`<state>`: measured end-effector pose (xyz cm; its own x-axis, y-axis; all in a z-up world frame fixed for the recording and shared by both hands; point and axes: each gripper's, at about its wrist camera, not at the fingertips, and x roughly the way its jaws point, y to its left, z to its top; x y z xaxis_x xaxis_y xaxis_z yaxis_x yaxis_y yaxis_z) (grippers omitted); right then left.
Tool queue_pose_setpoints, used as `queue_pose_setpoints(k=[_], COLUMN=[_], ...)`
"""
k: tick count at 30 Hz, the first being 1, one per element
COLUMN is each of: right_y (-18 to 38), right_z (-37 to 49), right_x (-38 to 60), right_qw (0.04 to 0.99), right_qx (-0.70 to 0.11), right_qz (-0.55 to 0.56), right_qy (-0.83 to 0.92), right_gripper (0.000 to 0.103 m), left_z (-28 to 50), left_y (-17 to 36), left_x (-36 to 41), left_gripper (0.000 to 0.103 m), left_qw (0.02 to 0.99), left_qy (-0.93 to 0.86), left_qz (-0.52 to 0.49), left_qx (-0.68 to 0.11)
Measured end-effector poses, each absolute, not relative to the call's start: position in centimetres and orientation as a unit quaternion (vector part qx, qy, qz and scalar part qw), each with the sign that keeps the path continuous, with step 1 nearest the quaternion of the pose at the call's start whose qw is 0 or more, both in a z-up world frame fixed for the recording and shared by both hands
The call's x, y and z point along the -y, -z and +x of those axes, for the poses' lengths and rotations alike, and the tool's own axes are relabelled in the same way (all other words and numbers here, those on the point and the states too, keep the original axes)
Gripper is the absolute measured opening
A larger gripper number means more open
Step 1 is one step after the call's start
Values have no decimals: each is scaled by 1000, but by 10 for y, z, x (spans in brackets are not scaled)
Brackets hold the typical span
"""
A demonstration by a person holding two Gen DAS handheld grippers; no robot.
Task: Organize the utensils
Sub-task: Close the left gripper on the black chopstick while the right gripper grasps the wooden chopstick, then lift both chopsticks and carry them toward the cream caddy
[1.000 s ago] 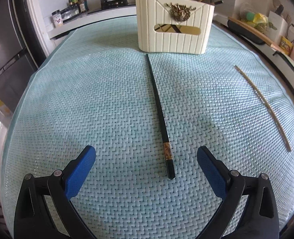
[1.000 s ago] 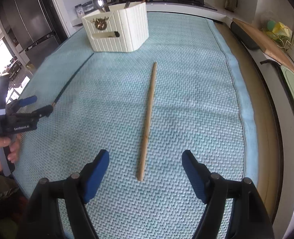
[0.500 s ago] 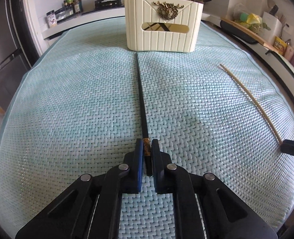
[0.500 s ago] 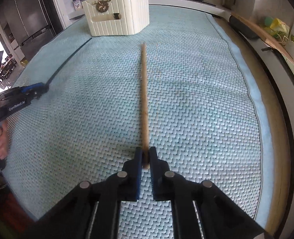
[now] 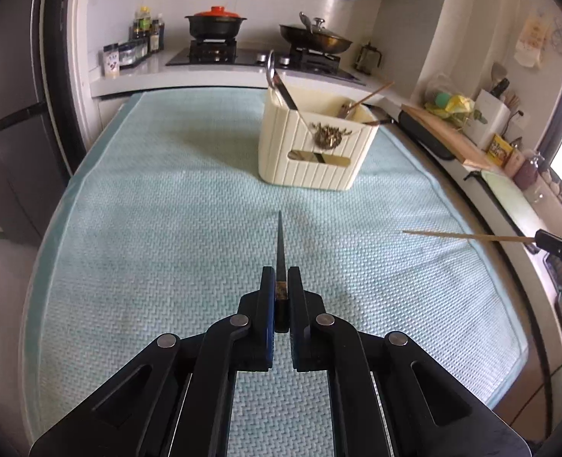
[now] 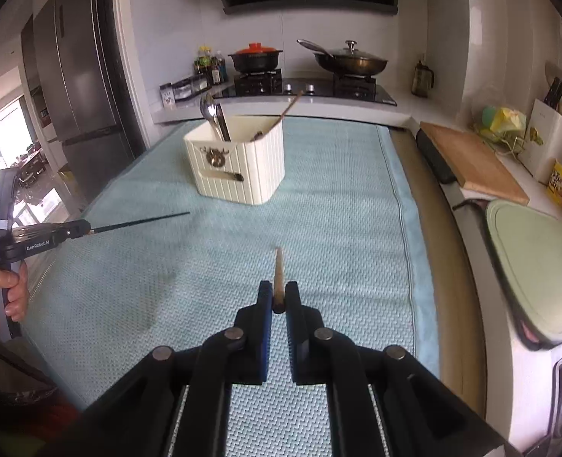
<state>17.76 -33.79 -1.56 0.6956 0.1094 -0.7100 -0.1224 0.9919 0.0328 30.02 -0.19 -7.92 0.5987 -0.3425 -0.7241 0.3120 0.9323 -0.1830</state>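
My left gripper point(image 5: 281, 278) is shut on a black chopstick point(image 5: 280, 243), held above the teal mat and pointing forward. It also shows in the right wrist view point(image 6: 140, 222). My right gripper point(image 6: 278, 293) is shut on a wooden chopstick point(image 6: 278, 270), also lifted; it shows in the left wrist view point(image 5: 467, 235). A cream ribbed utensil holder point(image 5: 313, 152) point(image 6: 239, 163) stands ahead on the mat with a spoon point(image 6: 210, 112) and a wooden stick in it.
The teal woven mat point(image 5: 166, 236) covers the counter. A stove with a black pot point(image 5: 216, 24) and a lidded pan point(image 5: 315, 38) is behind. A wooden cutting board point(image 6: 471, 160) and a green board point(image 6: 535, 266) lie at the right. A fridge point(image 6: 79, 91) stands at the left.
Both grippers closed on their chopsticks on the mat, then lifted them; the chopsticks now hang in the air, pointing toward the holder.
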Motion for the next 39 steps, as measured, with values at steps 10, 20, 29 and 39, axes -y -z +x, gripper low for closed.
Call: queue_pose_setpoints(k=[10,20,29,39], right_y=[-26,-61,-84,-72], right_z=[195,204,215,217], right_x=[327,319,308,305], right_qw=[932,940,946,941], right_qx=[-353,-325,-301,-307], right_qz=[-21,-12,-24,-7], right_qy=[-84,-106,-119,-143], right_gripper=[7,7,7,7], left_z=[305,312,313,197], left_y=[19,-33,-30,125], left_x=[-21,-30,-33,-86], left_gripper=[3,0,2,37], left_qw=[903,910,897,816], left_qy=[205,222,221,200], left_qz=[-38,-40,7,61], left_qx=[-375,-347,-384,-539])
